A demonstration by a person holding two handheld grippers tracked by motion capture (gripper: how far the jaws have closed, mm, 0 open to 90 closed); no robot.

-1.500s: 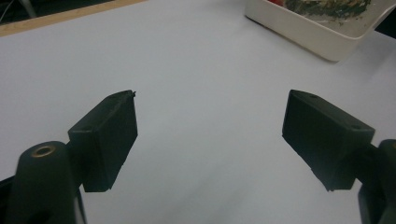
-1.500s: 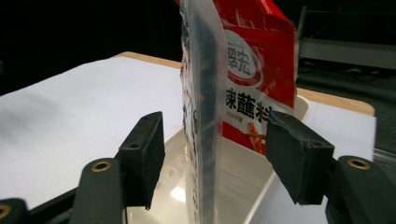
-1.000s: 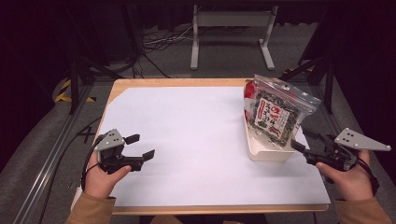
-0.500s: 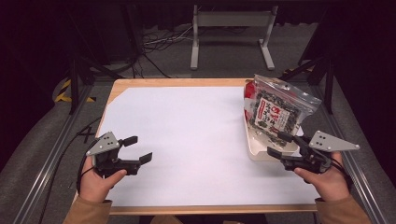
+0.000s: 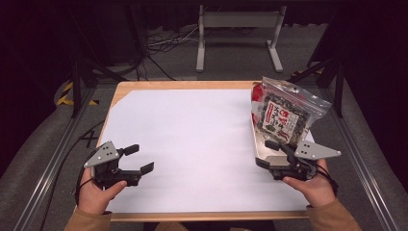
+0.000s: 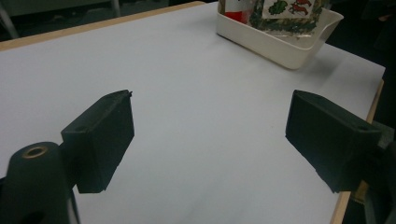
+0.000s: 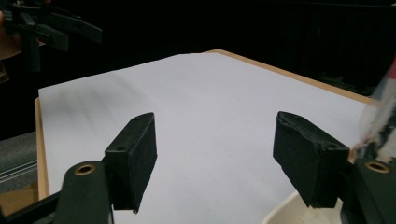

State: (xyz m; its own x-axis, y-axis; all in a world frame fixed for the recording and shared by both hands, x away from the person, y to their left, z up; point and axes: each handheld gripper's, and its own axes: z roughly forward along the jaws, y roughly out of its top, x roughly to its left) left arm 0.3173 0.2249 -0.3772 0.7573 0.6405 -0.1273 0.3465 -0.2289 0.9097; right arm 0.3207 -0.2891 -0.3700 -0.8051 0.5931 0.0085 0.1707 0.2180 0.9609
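A cream tray (image 5: 255, 144) stands at the table's right side with a clear snack bag (image 5: 287, 114) of dark pieces and a red label upright in it. My right gripper (image 5: 265, 153) is at the tray's near end, pointing left. Its jaws have just been opening and stand wide with nothing between them (image 7: 215, 158); the tray's corner (image 7: 289, 212) lies below them. My left gripper (image 5: 141, 158) hovers over the white sheet at the front left, open and empty (image 6: 210, 135). From there the tray (image 6: 280, 44) and bag (image 6: 280, 9) appear far off.
A white sheet (image 5: 192, 139) covers the wooden table (image 5: 183, 85), whose edge borders it. A metal rail (image 5: 53, 163) runs along the left side, and a grey stand (image 5: 238, 33) sits on the floor behind. The other hand's gripper (image 7: 51, 28) appears far off.
My right hand has come in leftward and slightly down, from beside the table's right edge to the tray's near end. The left hand has barely shifted.
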